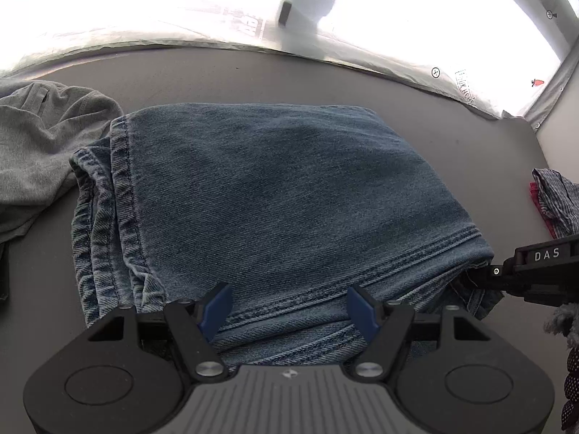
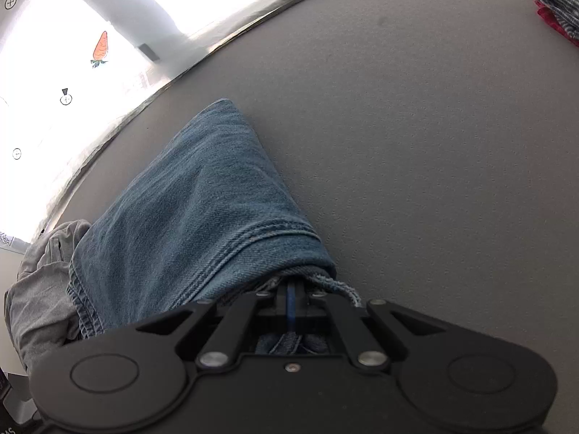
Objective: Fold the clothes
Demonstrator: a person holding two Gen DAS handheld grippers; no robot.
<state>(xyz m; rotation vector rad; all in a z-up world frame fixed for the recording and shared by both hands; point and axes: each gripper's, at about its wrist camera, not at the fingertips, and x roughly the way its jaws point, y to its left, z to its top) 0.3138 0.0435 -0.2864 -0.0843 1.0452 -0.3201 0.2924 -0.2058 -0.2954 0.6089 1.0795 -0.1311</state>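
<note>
The folded jeans (image 1: 275, 199) are lying on the grey worktop (image 2: 416, 126), beside a grey shirt (image 1: 39, 137). The left gripper (image 1: 289, 309) is hovering with fingers spread over the near hem, while the right gripper (image 2: 291, 302), fingers pressed together, is pinching the frayed corner. That shallow pinch risks slipping, letting the layers fan apart.

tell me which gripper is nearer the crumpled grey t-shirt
Left. The left gripper hangs open over the folded blue denim jeans, whose far side borders the crumpled grey t-shirt. The right gripper is shut at the jeans' opposite hem corner.
</note>
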